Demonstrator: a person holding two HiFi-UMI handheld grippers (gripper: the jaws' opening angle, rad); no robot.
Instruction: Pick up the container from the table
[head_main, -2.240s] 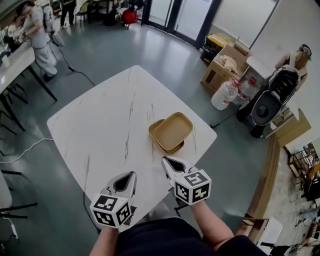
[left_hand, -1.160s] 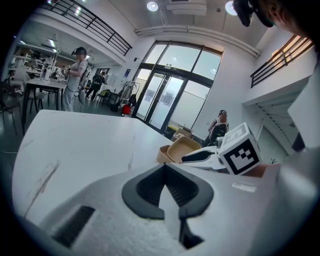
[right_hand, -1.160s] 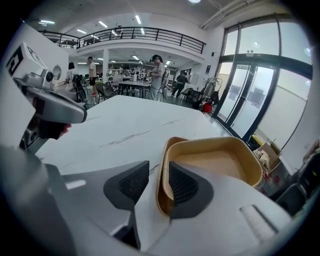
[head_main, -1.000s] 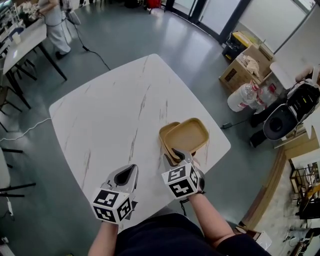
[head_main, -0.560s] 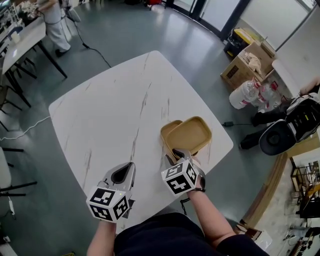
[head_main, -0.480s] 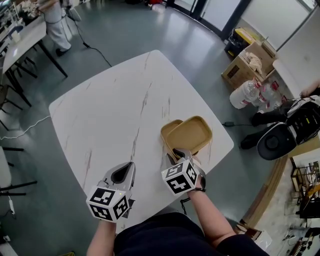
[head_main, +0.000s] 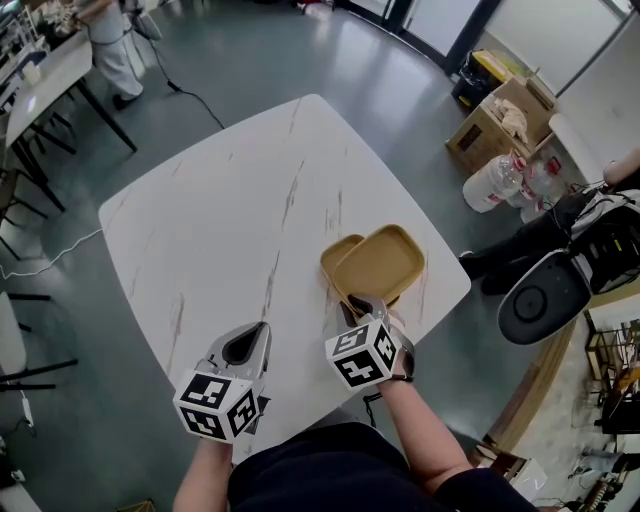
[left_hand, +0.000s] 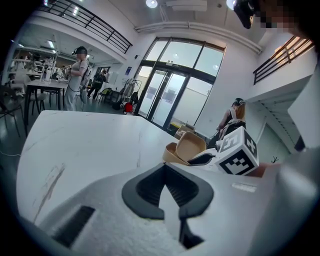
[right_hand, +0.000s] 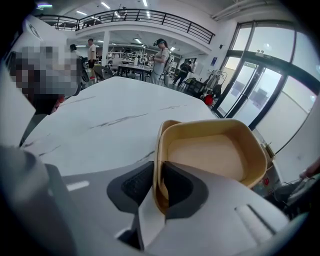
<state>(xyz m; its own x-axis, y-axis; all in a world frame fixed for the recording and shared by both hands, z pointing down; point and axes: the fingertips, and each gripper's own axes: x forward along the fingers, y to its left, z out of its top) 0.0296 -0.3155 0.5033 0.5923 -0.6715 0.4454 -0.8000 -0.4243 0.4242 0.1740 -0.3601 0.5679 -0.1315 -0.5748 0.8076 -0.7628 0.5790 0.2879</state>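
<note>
A tan container (head_main: 375, 265) of two nested shallow trays lies near the right corner of the white marble table (head_main: 220, 220). My right gripper (head_main: 358, 305) points down at its near edge. In the right gripper view the container (right_hand: 210, 150) has its near rim between the jaws of the right gripper (right_hand: 159, 170), which are closing, and both pads touch the rim. My left gripper (head_main: 262, 348) hovers over the table's near edge, left of the container and apart from it. The left gripper (left_hand: 167, 170) is shut with nothing in it, and its view shows the container (left_hand: 182, 147) ahead to the right.
Off the table's right side stand cardboard boxes (head_main: 490, 125), large water bottles (head_main: 490, 185) and a round black machine (head_main: 540, 290). A second table (head_main: 40, 90) and a person (head_main: 105, 40) are at the far left. The container sits close to the table's right edge.
My right gripper moved forward from the table's near edge to the container, and its jaws narrowed onto the near rim. The left gripper stayed where it was.
</note>
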